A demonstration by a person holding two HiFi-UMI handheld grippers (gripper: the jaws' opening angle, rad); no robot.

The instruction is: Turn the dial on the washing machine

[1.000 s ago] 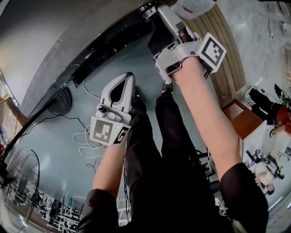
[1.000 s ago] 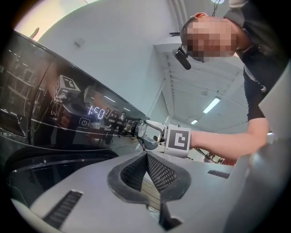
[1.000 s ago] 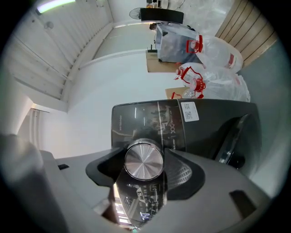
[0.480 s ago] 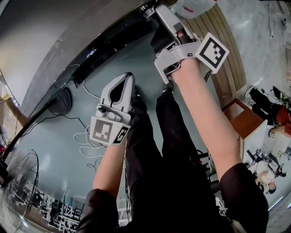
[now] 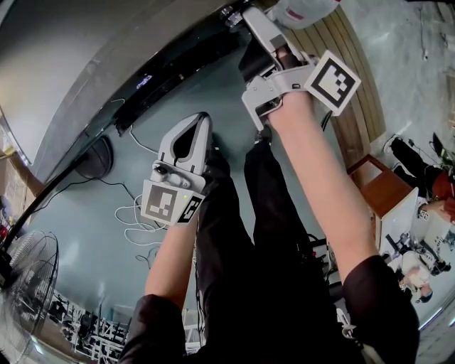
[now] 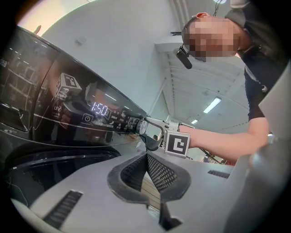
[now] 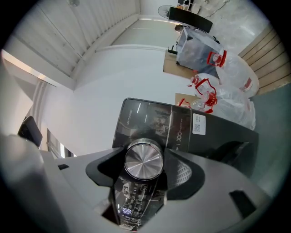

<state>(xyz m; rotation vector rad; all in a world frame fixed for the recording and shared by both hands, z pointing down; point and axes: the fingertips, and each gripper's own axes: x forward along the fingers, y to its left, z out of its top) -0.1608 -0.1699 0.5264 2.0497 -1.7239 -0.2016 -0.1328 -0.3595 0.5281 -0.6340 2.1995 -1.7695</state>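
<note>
Two claws in play, and only one of them is doing any work. Nearest to the person is the left claw (image 5: 201,121), hanging well short of the dial and lower down. Its own view shows the pads pressed together with nothing between them (image 6: 146,157), so it's just parked there.

Further out, the right claw (image 5: 242,15) is stretched up to the dial (image 7: 143,159). In the right gripper view the brushed silver knob sits squarely between the two jaws, one pad on each side and both snug against its rim, so I'd call that a proper grip. From the left gripper view you can see the same thing side-on: the right claw's tips closed around the dial (image 6: 141,126), which sticks out of the glossy black control panel (image 6: 68,113) of the washing machine (image 5: 85,64).

Just to the side of the dial on that panel, the display (image 6: 100,109) is lit and reads something like 1:50, so the machine is powered on.

Progress-wise, my guess is reach and grasp are done. Whether any rotation has gone in yet, I can't tell from a single moment. What's left is twisting the wrist to click the knob round, then letting go and backing off.

Way below the dial there are loose cables (image 5: 135,213) and a fan (image 5: 32,266) on the floor (image 5: 106,234). Beyond the machine's top are what look like clear plastic jugs (image 7: 234,77) with red handles.
</note>
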